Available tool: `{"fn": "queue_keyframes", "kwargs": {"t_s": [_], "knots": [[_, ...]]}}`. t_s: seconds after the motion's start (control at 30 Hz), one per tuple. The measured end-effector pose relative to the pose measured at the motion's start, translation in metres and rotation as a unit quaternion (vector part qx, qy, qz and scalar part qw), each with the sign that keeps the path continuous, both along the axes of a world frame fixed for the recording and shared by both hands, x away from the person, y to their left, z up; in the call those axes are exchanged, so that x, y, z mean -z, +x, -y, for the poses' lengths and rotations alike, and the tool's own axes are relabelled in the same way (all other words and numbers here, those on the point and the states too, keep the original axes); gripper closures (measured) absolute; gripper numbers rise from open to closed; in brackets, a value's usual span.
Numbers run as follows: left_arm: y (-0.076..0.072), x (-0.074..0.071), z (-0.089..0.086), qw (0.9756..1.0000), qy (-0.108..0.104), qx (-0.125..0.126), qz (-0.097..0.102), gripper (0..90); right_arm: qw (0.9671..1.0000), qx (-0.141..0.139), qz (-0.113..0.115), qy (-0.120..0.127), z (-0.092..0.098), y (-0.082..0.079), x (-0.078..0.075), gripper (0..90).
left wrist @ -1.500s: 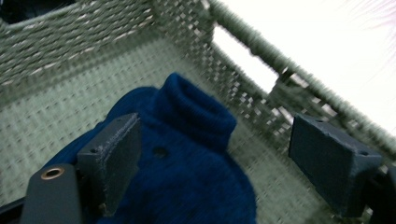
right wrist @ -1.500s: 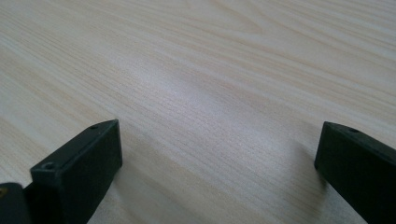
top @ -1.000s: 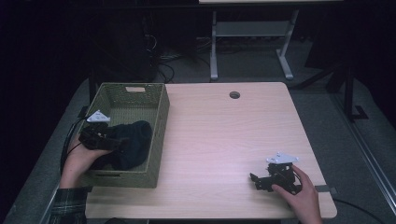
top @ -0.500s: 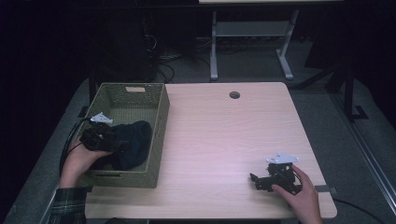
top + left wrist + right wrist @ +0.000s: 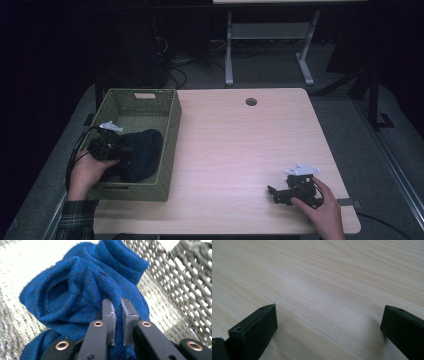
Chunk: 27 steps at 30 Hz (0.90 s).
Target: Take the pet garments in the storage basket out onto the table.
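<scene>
You work at a pale wooden table [image 5: 235,150] with a round cable hole [image 5: 251,101] near its far edge. A green woven basket [image 5: 170,130] stands on its left side. Your right gripper [image 5: 280,192] rests on the tabletop near the front right corner

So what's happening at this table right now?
A person sits at a wooden table with a gripper tool in each hand. The left gripper has just closed its jaws on a fold of a blue knitted cloth lying in the green woven basket. The right gripper rests low over bare tabletop with its jaws wide open and nothing between them.
</scene>
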<state>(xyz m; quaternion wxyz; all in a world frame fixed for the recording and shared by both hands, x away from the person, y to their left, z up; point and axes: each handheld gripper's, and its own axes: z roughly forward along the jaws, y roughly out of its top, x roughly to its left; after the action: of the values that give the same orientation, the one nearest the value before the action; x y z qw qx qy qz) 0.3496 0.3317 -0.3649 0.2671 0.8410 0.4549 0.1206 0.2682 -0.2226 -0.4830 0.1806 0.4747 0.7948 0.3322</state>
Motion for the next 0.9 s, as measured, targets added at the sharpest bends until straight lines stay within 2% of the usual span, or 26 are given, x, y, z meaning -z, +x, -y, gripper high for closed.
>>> {"fn": "queue_keyframes", "kwargs": {"t_s": [0.03, 0.1, 0.17, 0.2, 0.27, 0.33, 0.37, 0.4, 0.43, 0.47, 0.5, 0.7, 0.8, 0.83, 0.87, 0.9], "knots": [[0.0, 0.0, 0.0, 1.0, 0.0, 0.0, 0.0, 83.3, 1.0, 0.0, 0.0, 0.0, 0.0, 0.0, 0.0, 0.4], [-0.002, -0.006, -0.004, 0.9994, -0.018, -0.009, 0.028, 83.3, 1.0, 0.0, 0.0, 0.0, 0.0, 0.0, 0.0, 0.4], [-0.003, -0.009, -0.008, 0.9986, -0.035, -0.014, 0.038, 83.5, 1.0, 0.0, 0.0, 0.0, 0.0, 0.0, 0.0, 0.4], [-0.004, -0.011, -0.01, 0.9974, -0.05, -0.02, 0.048, 83.7, 1.0, 0.0, 0.0, 0.0, 0.0, 0.0, 0.0, 0.4], [-0.005, -0.013, -0.012, 0.9967, -0.058, -0.02, 0.053, 84.0, 1.0, 0.0, 0.0, 0.0, 0.0, 0.0, 0.0, 0.4], [-0.007, -0.017, -0.016, 0.9931, -0.089, -0.024, 0.072, 84.1, 1.0, 0.0, 0.0, 0.0, 0.0, 0.0, 0.0, 0.4], [-0.007, -0.019, -0.017, 0.9922, -0.096, -0.024, 0.076, 84.0, 1.0, 0.0, 0.0, 0.0, 0.0, 0.0, 0.0, 0.4], [-0.007, -0.019, -0.017, 0.9922, -0.096, -0.024, 0.076, 84.1, 1.0, 0.0, 0.0, 0.0, 0.0, 0.0, 0.0, 0.4], [-0.008, -0.02, -0.018, 0.9908, -0.106, -0.024, 0.081, 84.1, 1.0, 0.0, 0.0, 0.0, 0.0, 0.0, 0.0, 0.4], [-0.008, -0.024, -0.019, 0.9879, -0.124, -0.026, 0.09, 84.1, 1.0, 0.0, 0.0, 0.0, 0.0, 0.0, 0.0, 0.4], [-0.008, -0.026, -0.019, 0.9864, -0.133, -0.026, 0.093, 84.1, 1.0, 0.0, 0.0, 0.0, 0.0, 0.0, 0.0, 0.4], [-0.01, -0.045, -0.019, 0.9797, -0.164, -0.015, 0.114, 84.3, 1.0, -0.002, 0.0, -0.001, 0.0, 0.0, 0.0, 0.4], [-0.011, -0.055, -0.017, 0.9747, -0.184, -0.008, 0.127, 84.2, 1.0, -0.002, 0.0, -0.001, 0.0, 0.0, 0.0, 0.4], [-0.011, -0.055, -0.017, 0.9747, -0.184, -0.008, 0.127, 84.2, 1.0, -0.002, 0.0, -0.001, 0.0, 0.0, 0.0, 0.4], [-0.011, -0.06, -0.016, 0.9717, -0.195, -0.002, 0.133, 84.3, 1.0, -0.001, 0.0, -0.001, 0.0, 0.0, 0.0, 0.4], [-0.011, -0.06, -0.016, 0.9717, -0.195, -0.002, 0.133, 84.2, 1.0, -0.001, 0.0, -0.001, 0.0, 0.0, 0.0, 0.4]]}}
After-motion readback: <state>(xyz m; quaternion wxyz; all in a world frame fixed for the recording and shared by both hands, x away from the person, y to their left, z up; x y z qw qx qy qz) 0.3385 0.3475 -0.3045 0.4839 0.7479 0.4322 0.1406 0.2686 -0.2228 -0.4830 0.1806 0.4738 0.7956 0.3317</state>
